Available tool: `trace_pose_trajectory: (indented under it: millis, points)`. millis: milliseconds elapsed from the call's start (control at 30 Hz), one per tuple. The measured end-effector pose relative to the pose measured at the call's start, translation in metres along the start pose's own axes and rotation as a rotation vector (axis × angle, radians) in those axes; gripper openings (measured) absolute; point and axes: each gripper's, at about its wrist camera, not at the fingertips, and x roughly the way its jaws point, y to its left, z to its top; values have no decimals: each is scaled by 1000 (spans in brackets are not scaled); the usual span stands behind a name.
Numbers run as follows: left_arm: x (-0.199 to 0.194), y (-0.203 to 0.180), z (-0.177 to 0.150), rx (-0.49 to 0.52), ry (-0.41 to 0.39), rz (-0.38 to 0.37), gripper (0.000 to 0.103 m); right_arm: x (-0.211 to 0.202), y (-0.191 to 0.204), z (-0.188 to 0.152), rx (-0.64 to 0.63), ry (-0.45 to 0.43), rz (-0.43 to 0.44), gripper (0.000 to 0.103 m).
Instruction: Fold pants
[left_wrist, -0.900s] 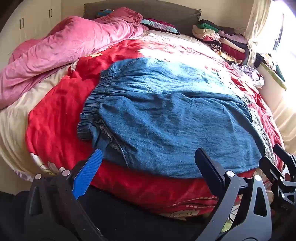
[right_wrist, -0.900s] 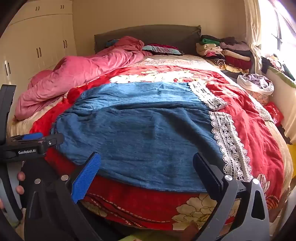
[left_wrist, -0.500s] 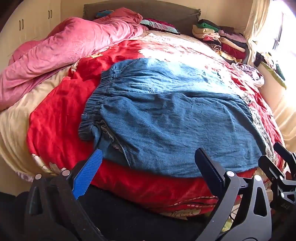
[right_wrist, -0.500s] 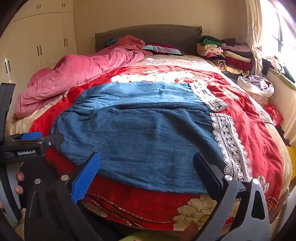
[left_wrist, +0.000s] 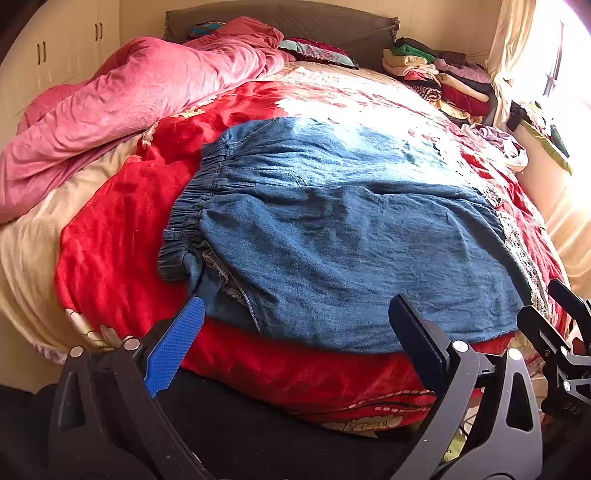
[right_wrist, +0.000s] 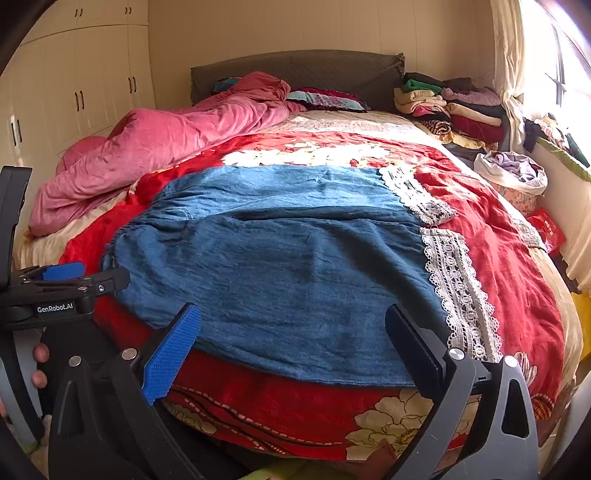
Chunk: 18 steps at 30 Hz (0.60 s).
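Blue pads and black fingers frame both views, and both grippers are spread wide with nothing between them. Left gripper (left_wrist: 295, 332) hovers over the near edge of the bed, aimed down at the waistband end; right gripper (right_wrist: 291, 343) hangs just short of the hem end, also empty. Each is visible at the edge of the other's view, so they sit side by side, some way apart.

Out from the fingers: pants (right_wrist: 280, 258), denim blue, spread flat on the red blanket (left_wrist: 110, 240) across the bed's near half. They look soft and fairly light (thin washed denim, I'd judge, not stiff jeans), so expect them to drape and sag once lifted, with no slip on that plush blanket. Nothing fragile, though the lace trim (right_wrist: 458, 288) at the cuffs could snag on a pad.

Orientation: the long axis runs crosswise, left to right along the bed's near edge. The gathered elastic waistband (left_wrist: 192, 206) points left, the lace cuffs point right. One leg lies nearer, the other behind it toward the headboard, a crease between them.

Best holds, to my eye: the left takes the near waistband corner, where the bunched elastic gives a thick bite; the right pinches the near leg just inside the lace. Pinch both layers, or only the top one will come up.
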Motion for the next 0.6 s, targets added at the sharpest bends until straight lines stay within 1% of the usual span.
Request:
trace_pose_trajectory:
  millis: [600]
  points:
    - [-4, 3, 4, 4, -12, -5, 94, 0, 0, -1, -1, 0, -3, 99]
